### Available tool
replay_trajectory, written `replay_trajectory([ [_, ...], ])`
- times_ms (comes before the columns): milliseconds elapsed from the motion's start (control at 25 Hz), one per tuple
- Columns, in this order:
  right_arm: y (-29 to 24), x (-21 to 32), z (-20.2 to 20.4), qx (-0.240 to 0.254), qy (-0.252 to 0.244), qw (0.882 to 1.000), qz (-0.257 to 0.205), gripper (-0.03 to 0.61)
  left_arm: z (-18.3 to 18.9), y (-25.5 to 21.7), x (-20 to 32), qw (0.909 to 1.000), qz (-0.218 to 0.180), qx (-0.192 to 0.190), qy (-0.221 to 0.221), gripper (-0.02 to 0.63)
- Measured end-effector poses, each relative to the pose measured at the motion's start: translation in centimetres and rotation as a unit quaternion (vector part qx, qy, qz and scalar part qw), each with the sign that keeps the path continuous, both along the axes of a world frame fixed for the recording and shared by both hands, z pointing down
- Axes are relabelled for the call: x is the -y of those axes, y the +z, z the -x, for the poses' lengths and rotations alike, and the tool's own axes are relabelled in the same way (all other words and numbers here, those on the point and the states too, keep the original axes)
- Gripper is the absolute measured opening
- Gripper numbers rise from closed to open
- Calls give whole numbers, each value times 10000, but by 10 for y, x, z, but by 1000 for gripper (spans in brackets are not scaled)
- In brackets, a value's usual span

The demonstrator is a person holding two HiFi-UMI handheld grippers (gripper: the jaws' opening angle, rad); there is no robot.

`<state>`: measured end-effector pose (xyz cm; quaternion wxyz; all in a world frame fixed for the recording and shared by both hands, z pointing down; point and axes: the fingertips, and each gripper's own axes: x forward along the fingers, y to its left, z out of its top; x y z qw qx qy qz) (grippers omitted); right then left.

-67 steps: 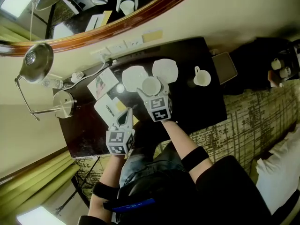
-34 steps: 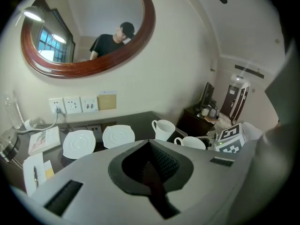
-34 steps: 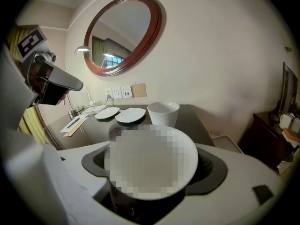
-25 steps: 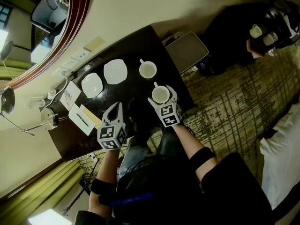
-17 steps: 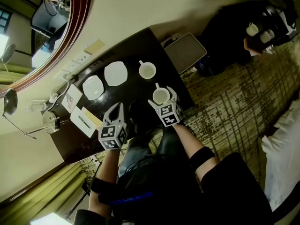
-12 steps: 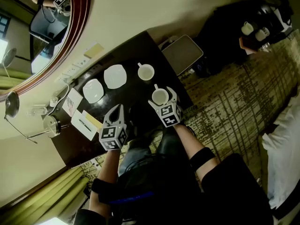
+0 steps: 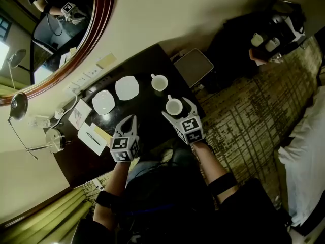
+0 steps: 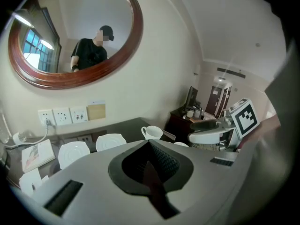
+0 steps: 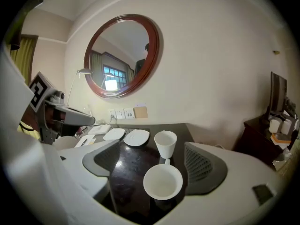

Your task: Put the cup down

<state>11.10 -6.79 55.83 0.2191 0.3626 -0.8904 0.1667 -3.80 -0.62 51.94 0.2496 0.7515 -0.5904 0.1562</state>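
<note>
Two rounded-square saucers of white glazed ceramic lie side by side but apart on the left part of the dark, glossy rectangular desk point(image 7: 147, 117): the left saucer point(image 7: 103, 101) and the right saucer point(image 7: 127, 87). Each has a shallow ringed well. Just left of them sits a white paper notepad point(image 7: 91, 135) with a pen on it. On the cream wall behind hangs an oval mirror in a smooth reddish wooden frame point(image 7: 104, 19).

Nearer the person, the left gripper point(image 8: 150, 146), of pale grey moulded plastic with a black-and-white marker cube, hovers over the desk's front edge. Its two jaws are pressed together with nothing between them.

Right of the saucers stands a second white cup point(image 7: 159, 82), tapered, smooth and empty, with a loop handle. Just in front of it, near the desk's right front corner, the white ceramic cup point(image 9: 162, 182) stands upright on the polished top. It is round-rimmed and empty, and its handle points toward the second cup.

The right gripper point(image 9: 152, 143) has its jaws spread wide to either side of this cup. They have just been narrowing slightly, yet a clear gap shows on both sides and neither of the black ribbed pads point(image 9: 199, 165) touches it. Beyond the desk's right edge lies a carpet point(image 7: 254, 105) with an olive crosshatch pattern.
</note>
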Motion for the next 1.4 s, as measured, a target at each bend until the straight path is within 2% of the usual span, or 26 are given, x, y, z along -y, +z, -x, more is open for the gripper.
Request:
replay_trajectory([
  [80, -16, -5, 2, 88, 18, 10000, -35, 416, 8, -2, -5, 10000, -71, -1, 15, 2],
  [200, -34, -12, 0, 169, 73, 9996, -202, 314, 26, 5, -14, 9997, -251, 0, 62, 2],
  [400, -60, -29, 2, 363, 308, 9984, -299, 204, 49, 4, -24, 9995, -318, -67, 3, 2],
  [720, -42, -59, -2, 303, 661, 9971, -241, 6, 66, 5, -40, 9992, -341, -140, 156, 2],
  [960, -32, -73, 12, 140, 620, 9980, -14, 0, 72, -8, -45, 9988, -425, -193, 132, 3],
  [1160, -23, -76, 20, 98, 584, 9982, 122, 0, 83, 6, -45, 9985, -506, -23, 207, 3],
  [1400, -19, -71, 24, 52, 555, 9982, 199, 0, 83, 4, -36, 9985, -483, -9, 268, 3],
])
